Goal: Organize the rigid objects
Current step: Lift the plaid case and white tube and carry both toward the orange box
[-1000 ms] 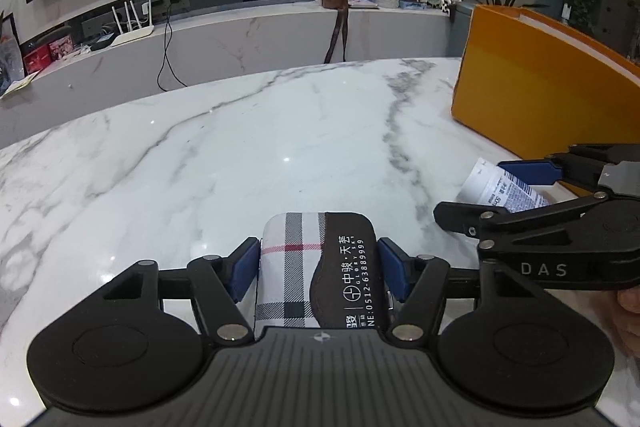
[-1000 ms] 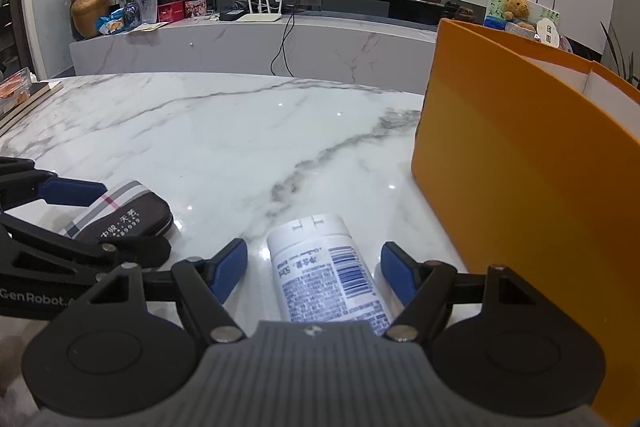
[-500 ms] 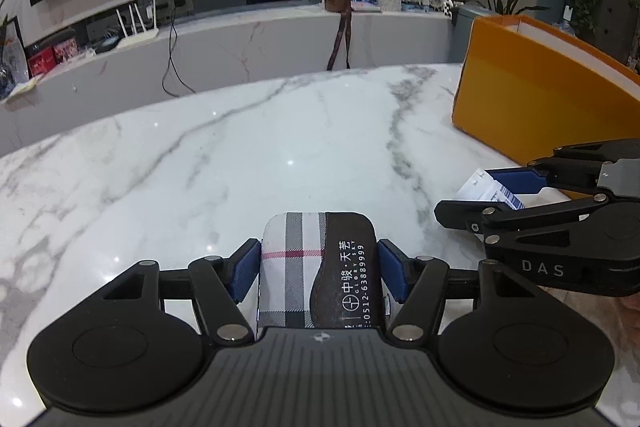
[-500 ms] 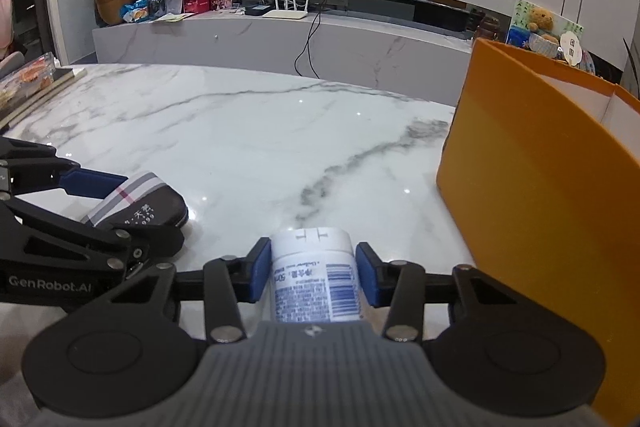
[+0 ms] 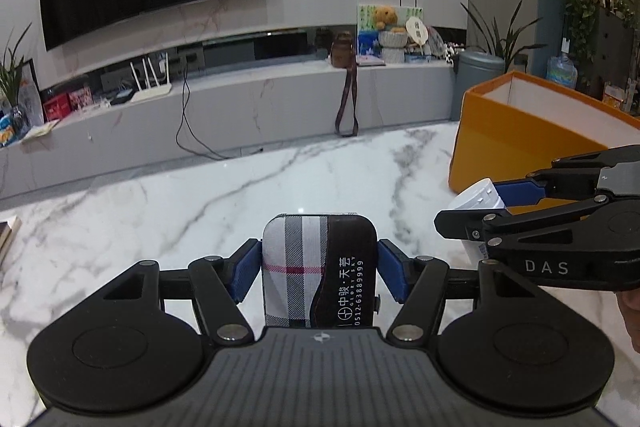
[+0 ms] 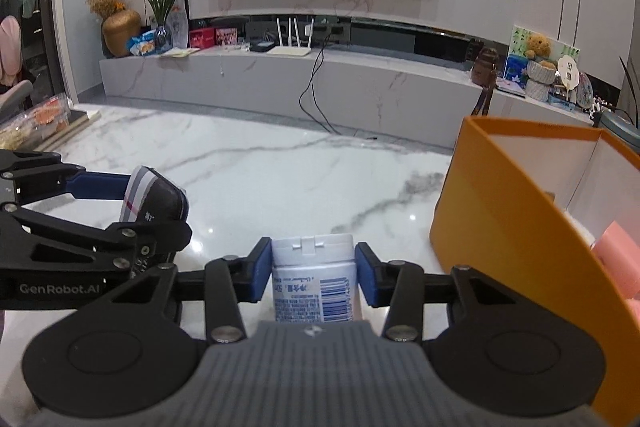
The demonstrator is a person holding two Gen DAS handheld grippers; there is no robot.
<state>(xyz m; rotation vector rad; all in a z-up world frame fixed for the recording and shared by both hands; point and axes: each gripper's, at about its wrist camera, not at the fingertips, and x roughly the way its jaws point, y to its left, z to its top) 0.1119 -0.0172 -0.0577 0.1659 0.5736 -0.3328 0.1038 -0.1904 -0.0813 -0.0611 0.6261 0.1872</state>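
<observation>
Both loads have lifted off the marble table [image 5: 160, 227]: left gripper [image 5: 319, 269] clamps the plaid case [image 5: 304, 267], right gripper [image 6: 313, 273], jaws having just closed, clamps the white bottle [image 6: 313, 279]. Carry step; next, swing both toward the orange box [image 6: 500, 219] at two o'clock, clearing its near wall

The table [image 5: 160, 211] at mid-frame is glossy veined marble. The case [image 5: 316, 267] — woven checked cloth with a smooth dark panel. The bottle [image 6: 314, 275] is white plastic with a paper label; the orange box [image 6: 500, 223] at right — matt card.

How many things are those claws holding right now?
2: a plaid case in the left gripper, a white bottle in the right gripper.
</observation>
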